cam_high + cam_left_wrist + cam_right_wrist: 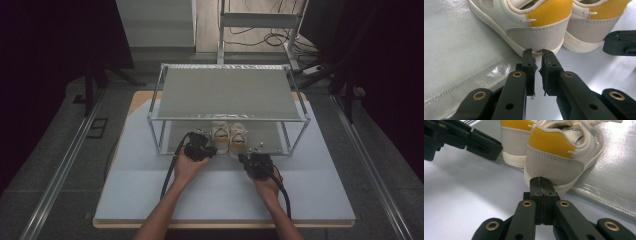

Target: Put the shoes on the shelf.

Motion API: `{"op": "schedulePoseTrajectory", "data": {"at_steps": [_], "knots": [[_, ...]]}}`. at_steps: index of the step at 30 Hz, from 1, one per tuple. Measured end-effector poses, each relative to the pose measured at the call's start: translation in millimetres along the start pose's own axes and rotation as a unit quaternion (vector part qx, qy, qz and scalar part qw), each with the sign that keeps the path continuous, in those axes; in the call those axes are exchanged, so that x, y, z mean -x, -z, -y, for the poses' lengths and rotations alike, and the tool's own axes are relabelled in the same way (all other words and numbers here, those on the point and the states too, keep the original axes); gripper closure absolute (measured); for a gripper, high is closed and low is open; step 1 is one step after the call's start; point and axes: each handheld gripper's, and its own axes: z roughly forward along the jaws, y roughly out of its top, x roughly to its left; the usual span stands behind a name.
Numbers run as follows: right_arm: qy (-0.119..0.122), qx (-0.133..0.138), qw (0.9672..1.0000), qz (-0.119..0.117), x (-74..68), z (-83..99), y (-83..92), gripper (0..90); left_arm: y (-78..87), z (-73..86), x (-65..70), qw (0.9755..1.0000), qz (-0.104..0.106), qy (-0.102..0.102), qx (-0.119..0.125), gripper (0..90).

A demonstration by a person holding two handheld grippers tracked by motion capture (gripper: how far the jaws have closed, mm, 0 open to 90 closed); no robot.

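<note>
A pair of white shoes with yellow heel patches stands on the lower shelf of a metal rack (pixel 155 100), heels toward me. The left shoe (pixel 220 132) (pixel 536 35) has my left gripper (pixel 210 149) (pixel 537 56) right behind it. Its jaws are almost together, nothing is between them, and their tips meet the heel's sole. My right gripper (pixel 243 157) (pixel 540 181) is shut with its pads pressed together and its tip against the heel sole of the right shoe (pixel 238 136) (pixel 559 157). Neither shoe is gripped.
The rack's grey top shelf (pixel 230 92) overhangs the shoes, with thin posts at each corner. The glossy lower shelf sheet (pixel 461 50) (pixel 614 177) ends at a stitched edge by the heels. A white mat (pixel 150 185) covers the table in front. Cables trail from both grippers.
</note>
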Motion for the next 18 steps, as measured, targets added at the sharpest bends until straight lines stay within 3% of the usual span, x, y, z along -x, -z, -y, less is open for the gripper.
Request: {"op": "schedulePoseTrajectory", "data": {"at_steps": [1,2,3,7,8,18], "knots": [[0.002,0.001,1.0,0.005,0.0,-0.5,-0.5,89.3,0.0,-0.7,-1.2,0.9999,0.001,-0.014,0.0,81.2],[0.004,0.001,1.0,0.007,0.3,-1.1,-1.5,89.3,0.3,-0.4,-0.3,1.0,-0.001,-0.007,-0.004,81.2],[0.004,0.001,0.9999,0.01,0.7,-1.7,-2.5,89.3,0.3,-1.5,-2.6,0.9997,-0.001,-0.026,-0.004,81.3],[0.003,0.004,0.9998,0.017,1.9,-3.2,-6.6,89.3,0.0,-1.1,-1.8,0.9998,0.001,-0.017,-0.003,81.3],[0.003,0.004,0.9998,0.02,2.2,-3.6,-7.7,89.3,0.1,-1.6,-2.8,0.9997,0.0,-0.026,-0.004,81.3],[-0.003,0.001,0.9994,0.035,9.0,-13.7,-21.4,89.2,-0.8,-1.9,-2.1,0.9997,-0.002,-0.025,-0.003,81.5]]}}
